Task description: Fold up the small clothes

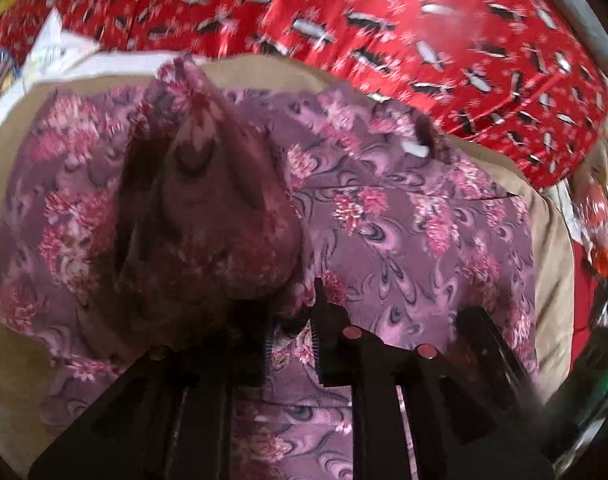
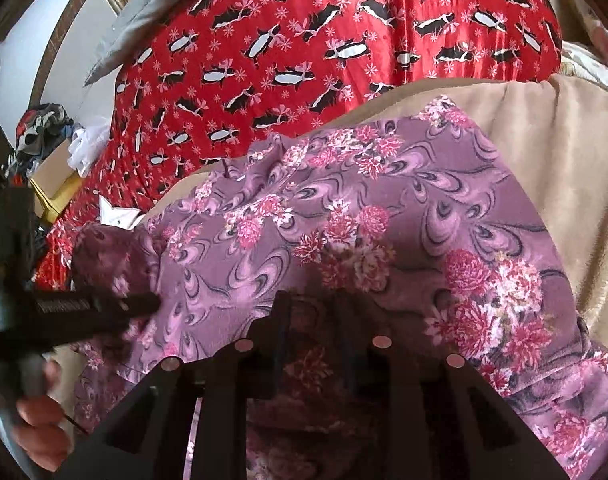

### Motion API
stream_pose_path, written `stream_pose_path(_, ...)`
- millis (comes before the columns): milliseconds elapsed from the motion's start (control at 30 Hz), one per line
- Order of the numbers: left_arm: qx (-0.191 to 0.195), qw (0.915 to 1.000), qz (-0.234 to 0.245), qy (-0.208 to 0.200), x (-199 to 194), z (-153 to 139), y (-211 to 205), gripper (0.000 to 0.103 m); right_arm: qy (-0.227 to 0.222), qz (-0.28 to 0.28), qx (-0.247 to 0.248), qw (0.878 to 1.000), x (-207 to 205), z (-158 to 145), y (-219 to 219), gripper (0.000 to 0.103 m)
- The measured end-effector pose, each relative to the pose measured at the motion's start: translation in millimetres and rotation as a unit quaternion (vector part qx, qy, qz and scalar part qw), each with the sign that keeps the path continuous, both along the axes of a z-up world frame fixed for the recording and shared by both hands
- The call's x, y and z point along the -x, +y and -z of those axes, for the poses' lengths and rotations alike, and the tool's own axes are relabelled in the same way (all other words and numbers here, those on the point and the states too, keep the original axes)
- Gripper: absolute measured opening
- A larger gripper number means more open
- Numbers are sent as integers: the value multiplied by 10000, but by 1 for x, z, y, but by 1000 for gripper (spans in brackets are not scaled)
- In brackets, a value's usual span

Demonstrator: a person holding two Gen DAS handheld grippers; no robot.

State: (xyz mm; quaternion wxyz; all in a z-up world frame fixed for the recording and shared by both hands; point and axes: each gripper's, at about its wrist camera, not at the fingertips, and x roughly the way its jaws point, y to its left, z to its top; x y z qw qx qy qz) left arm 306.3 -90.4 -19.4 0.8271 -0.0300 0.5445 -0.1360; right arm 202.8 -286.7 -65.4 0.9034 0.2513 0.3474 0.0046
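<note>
A purple floral garment (image 1: 403, 216) lies spread on a beige blanket (image 1: 551, 248); it also fills the right wrist view (image 2: 383, 208). My left gripper (image 1: 290, 320) is shut on a fold of the garment, and a bunched flap (image 1: 208, 200) hangs lifted in front of the camera. In the right wrist view the left gripper (image 2: 152, 304) shows at the garment's left edge, pinching the cloth. My right gripper (image 2: 309, 300) hovers low over the garment's middle with its jaws apart and nothing between them.
A red penguin-print cover (image 2: 304, 40) lies beyond the blanket. A cardboard box (image 2: 52, 176) with a clothes pile (image 2: 40, 128) sits at the far left. White papers (image 1: 56, 52) lie at the blanket's far left corner.
</note>
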Motion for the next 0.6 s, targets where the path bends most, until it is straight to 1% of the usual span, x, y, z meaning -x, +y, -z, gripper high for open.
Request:
stream_pose_path(33, 46, 9999, 18, 114, 3, -6, 6, 23, -13, -3, -42, 10000, 0, 1, 0, 24)
stream_pose_path(67, 198, 9997, -19, 170, 7, -13, 16, 26, -17, -3, -63, 10000, 0, 0, 1, 24)
stream_pose_path(133, 607, 9977, -248, 142, 15, -25, 40, 33, 22, -4, -70, 10000, 0, -1, 1, 24)
stream_pose_path(167, 798, 9955, -492, 112, 21, -31, 59, 47, 87, -6, -21, 10000, -2, -3, 2, 24)
stream_pose_path(200, 1001, 9909, -893, 43, 28, -35, 84, 58, 198, -11, 87, 9998, -2, -7, 5, 24)
stream_pose_path(233, 1127, 9853, -1280, -61, 35, -36, 108, 58, 309, 8, 190, 9993, -4, -12, 8, 24)
stream_pose_path(267, 1155, 9822, -1478, -62, 37, -34, 122, 58, 373, 51, 251, 9990, -5, -18, 12, 28)
stream_pose_path(333, 1310, 9754, -1763, 186, 33, -21, 148, 58, 163, -86, 2, 9998, -6, -34, 23, 28)
stream_pose_path(367, 1466, 9710, -1856, 352, 29, -13, 158, 58, 59, -209, -126, 9997, -7, -41, 30, 32)
stream_pose_path(400, 1577, 9663, -1973, 488, 27, -4, 165, 58, -13, -356, -198, 9992, -11, -48, 42, 40)
stream_pose_path(467, 1716, 9591, -2134, 716, 25, 11, 175, 58, -102, -658, -237, 9975, -18, -58, 68, 48)
stream_pose_path(500, 1791, 9568, -2151, 789, 24, 17, 177, 58, -138, -824, -121, 9964, -22, -63, 85, 51)
stream_pose_path(533, 1823, 9555, -2161, 845, 23, 22, 176, 58, -158, -1008, 140, 9947, -27, -67, 104, 54)
stream_pose_path(567, 1843, 9551, -2160, 849, 24, 23, 177, 58, -146, -1185, 507, 9916, -33, -67, 124, 57)
stream_pose_path(600, 1869, 9545, -2166, 837, 24, 23, 177, 58, -121, -1294, 884, 9876, -38, -66, 142, 58)
